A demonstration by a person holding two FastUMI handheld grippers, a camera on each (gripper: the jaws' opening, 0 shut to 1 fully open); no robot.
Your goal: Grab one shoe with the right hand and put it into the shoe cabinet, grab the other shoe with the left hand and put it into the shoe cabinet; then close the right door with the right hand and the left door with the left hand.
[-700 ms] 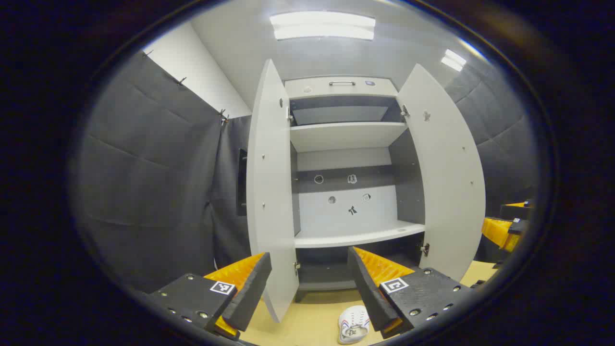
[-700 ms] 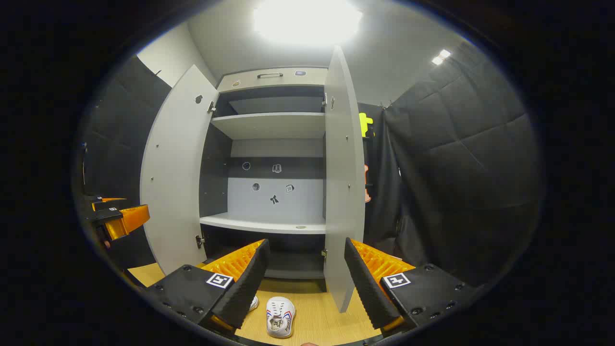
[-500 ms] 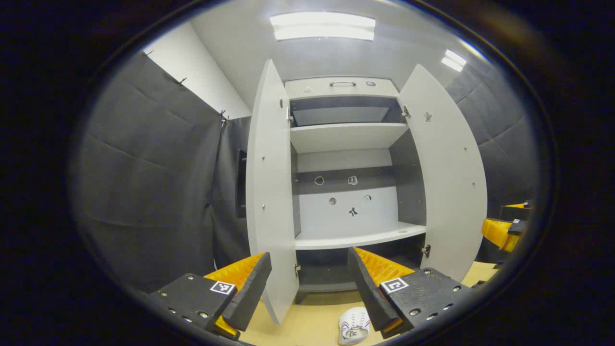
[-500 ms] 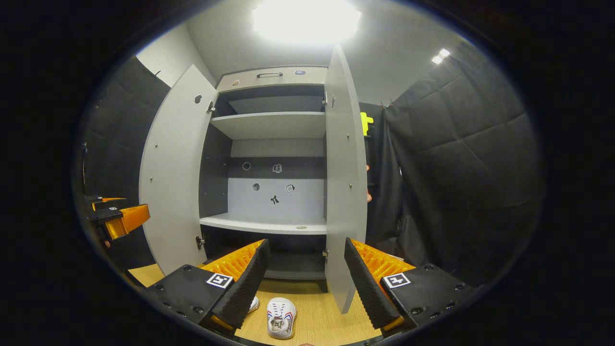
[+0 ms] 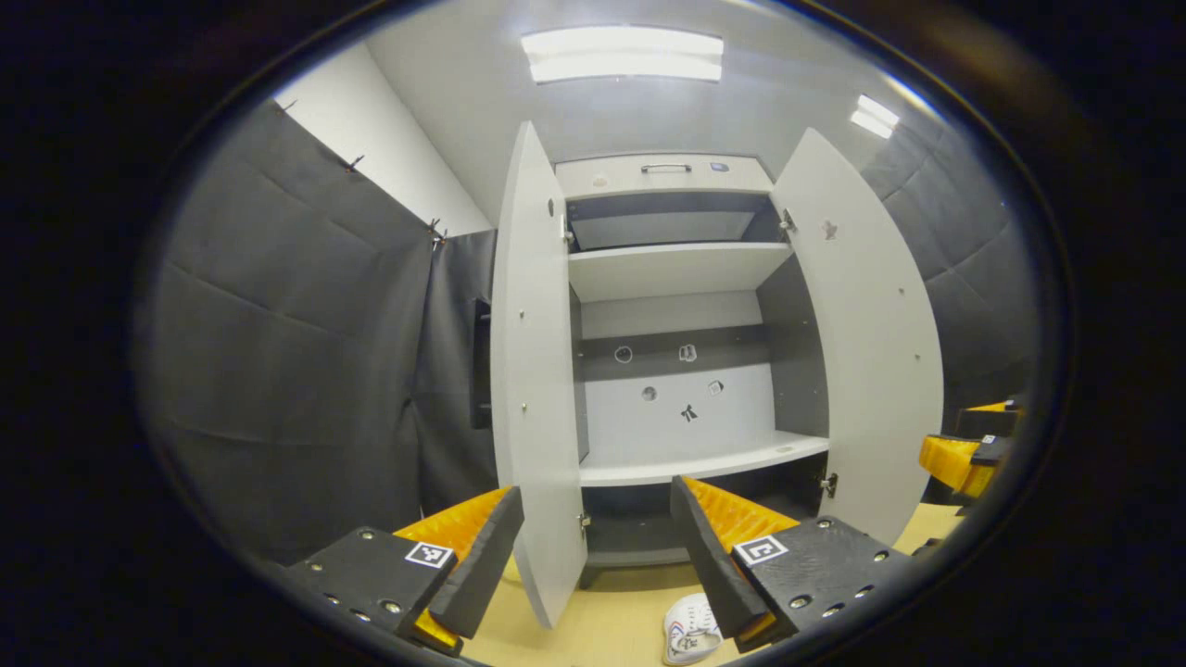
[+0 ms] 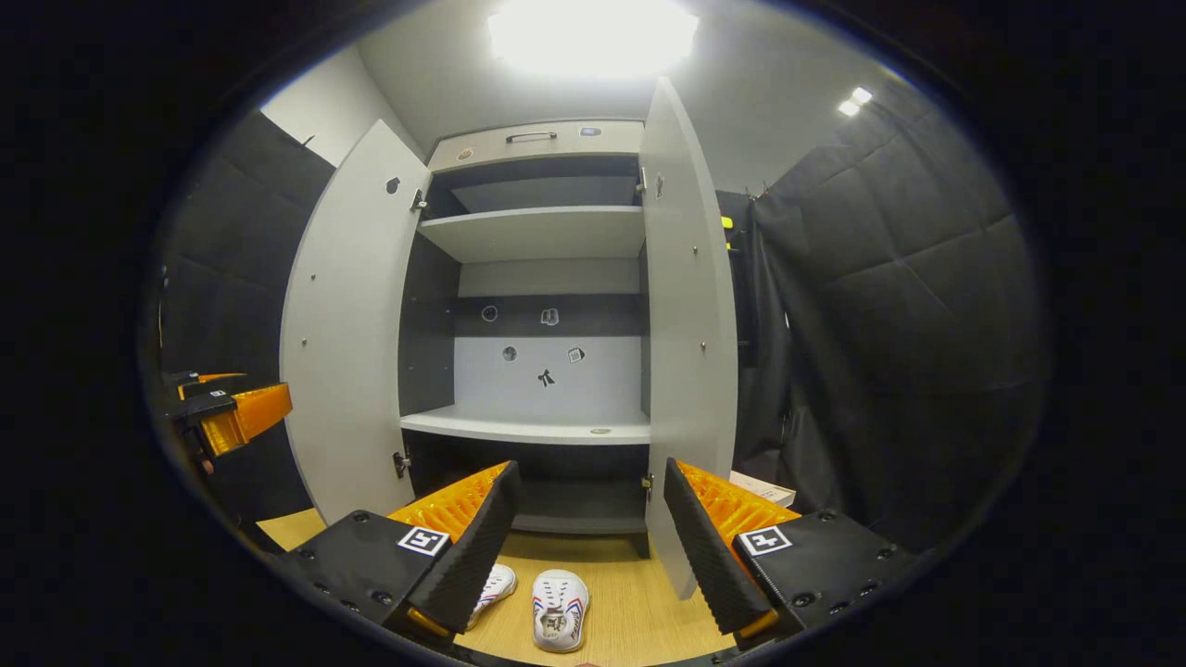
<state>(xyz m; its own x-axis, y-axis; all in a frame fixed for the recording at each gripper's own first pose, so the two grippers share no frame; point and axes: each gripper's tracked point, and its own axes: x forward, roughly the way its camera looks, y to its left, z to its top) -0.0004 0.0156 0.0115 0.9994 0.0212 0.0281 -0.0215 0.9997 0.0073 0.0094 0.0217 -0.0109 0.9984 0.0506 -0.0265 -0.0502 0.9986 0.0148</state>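
A grey shoe cabinet (image 5: 681, 269) (image 6: 542, 232) stands ahead with both doors swung wide: the left door (image 5: 533, 371) (image 6: 347, 324) and the right door (image 5: 866, 333) (image 6: 686, 324). Its shelves hold nothing. Two white shoes lie on the wooden floor before it: one shoe (image 6: 559, 609) (image 5: 690, 630) in plain sight, the other shoe (image 6: 493, 588) partly behind my right gripper's left finger. My left gripper (image 5: 593, 542) is open, above the floor. My right gripper (image 6: 588, 528) is open too, hovering above the shoes. Each gripper also appears at the edge of the other's view: right gripper (image 5: 968, 454), left gripper (image 6: 227, 417).
Black padded cloth walls (image 5: 296, 352) (image 6: 889, 333) close in on both sides of the cabinet. A drawer with a handle (image 5: 665, 169) tops the cabinet. A flat pale object (image 6: 762, 488) lies on the floor to the right of the right door. The wooden floor (image 6: 630, 602) spreads before the cabinet.
Both views have shifted slightly: the cabinet sits a little farther right in each, and the second shoe now peeks out beside the right gripper's left finger. Both grippers stay open.
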